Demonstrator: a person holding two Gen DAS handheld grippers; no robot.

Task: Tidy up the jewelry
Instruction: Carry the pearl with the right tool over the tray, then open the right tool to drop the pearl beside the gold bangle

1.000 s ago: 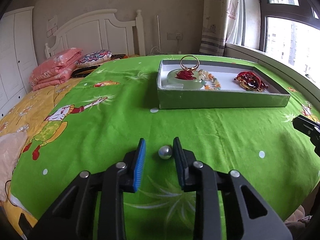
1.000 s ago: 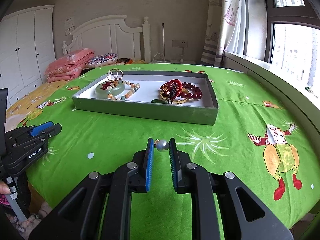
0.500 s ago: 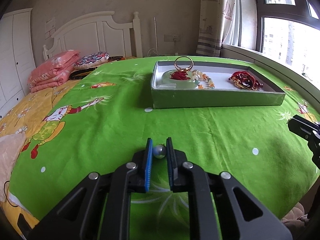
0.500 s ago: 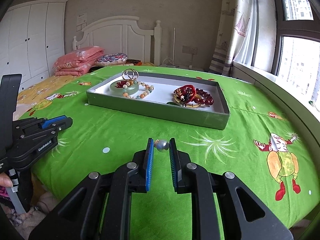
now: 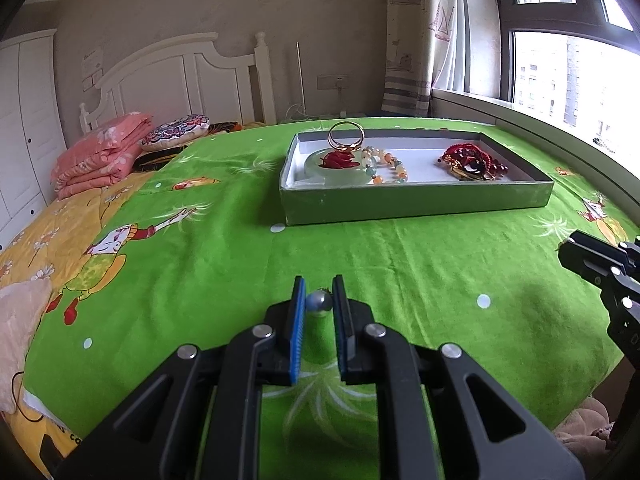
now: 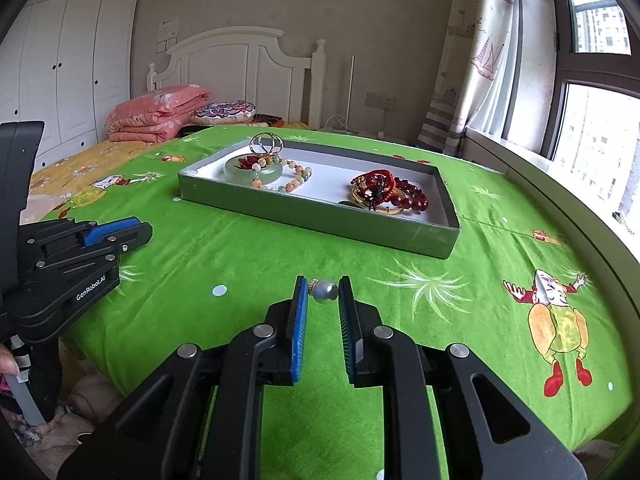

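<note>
My left gripper (image 5: pixel 318 294) is shut on a grey pearl (image 5: pixel 319 303), held a little above the green bedspread. My right gripper (image 6: pixel 323 290) is shut on a second grey pearl (image 6: pixel 325 291) that has a small gold fitting on its left side. Beyond both stands a grey open box (image 5: pixel 416 208) (image 6: pixel 320 220). In it lie a gold ring (image 5: pixel 346 136), a pale jade bangle (image 5: pixel 332 170), a pastel bead bracelet (image 5: pixel 386 166) and red bead bracelets (image 5: pixel 472 160). Each view shows the other gripper at its edge: the right gripper (image 5: pixel 568 246), the left gripper (image 6: pixel 140 232).
The green cartoon bedspread (image 5: pixel 200 260) covers the bed. Folded pink blankets (image 5: pixel 100 156) and a patterned cushion (image 5: pixel 176 136) lie by the white headboard (image 5: pixel 180 76). A window ledge (image 6: pixel 560 188) runs along the right. A hand (image 6: pixel 8 362) shows at the lower left.
My left gripper closed on the pearl that lay between its open fingers and lifted it. My right gripper kept its pearl and rose, turning slightly.
</note>
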